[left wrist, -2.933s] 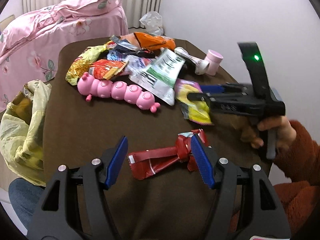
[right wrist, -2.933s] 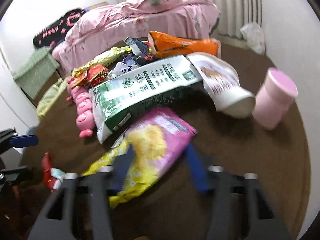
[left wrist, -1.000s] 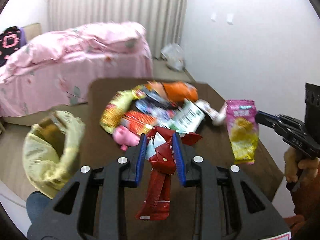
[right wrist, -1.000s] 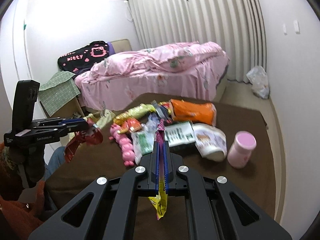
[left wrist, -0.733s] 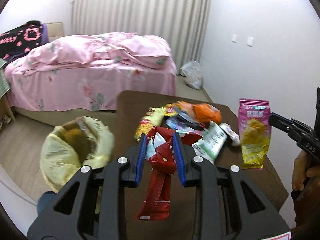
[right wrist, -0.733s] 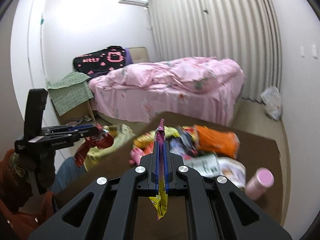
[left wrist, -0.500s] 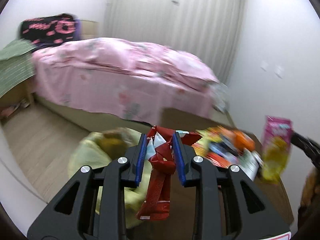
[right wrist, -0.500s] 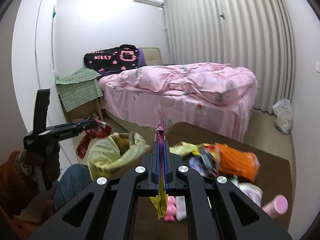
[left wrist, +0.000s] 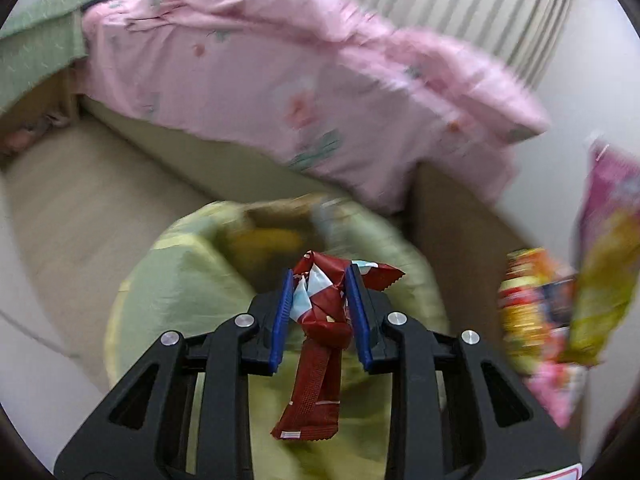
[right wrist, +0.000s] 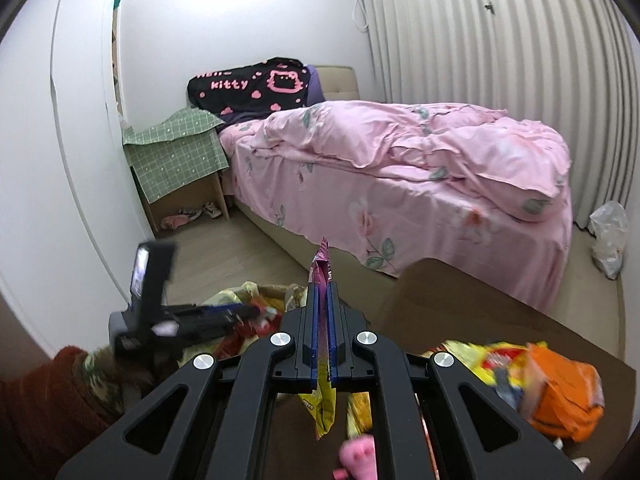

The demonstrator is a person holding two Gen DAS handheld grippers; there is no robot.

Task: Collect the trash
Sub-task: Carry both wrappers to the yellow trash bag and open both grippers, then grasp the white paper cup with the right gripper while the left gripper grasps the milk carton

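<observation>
My left gripper [left wrist: 320,292] is shut on a crumpled red wrapper [left wrist: 320,344] and holds it over the open yellow-green trash bag [left wrist: 160,304]. The wrapper hangs down between the blue pads. My right gripper [right wrist: 322,316] is shut on a pink and yellow snack packet [right wrist: 325,400], held edge-on above the brown table [right wrist: 460,304]. That packet also shows at the right edge of the left wrist view [left wrist: 604,264]. In the right wrist view the left gripper [right wrist: 240,312] sits over the bag [right wrist: 256,292], low at the left.
More wrappers lie on the table: an orange bag [right wrist: 564,392], yellow and red packets [left wrist: 528,312] and a pink toy [right wrist: 360,456]. A bed with a pink duvet [right wrist: 400,160] stands behind the table. A green-covered box [right wrist: 176,156] is by the wall.
Both grippers have lifted their wrappers off the table. My left gripper has swung left and tipped down until the red wrapper is over the trash bag. The right gripper followed leftward.
</observation>
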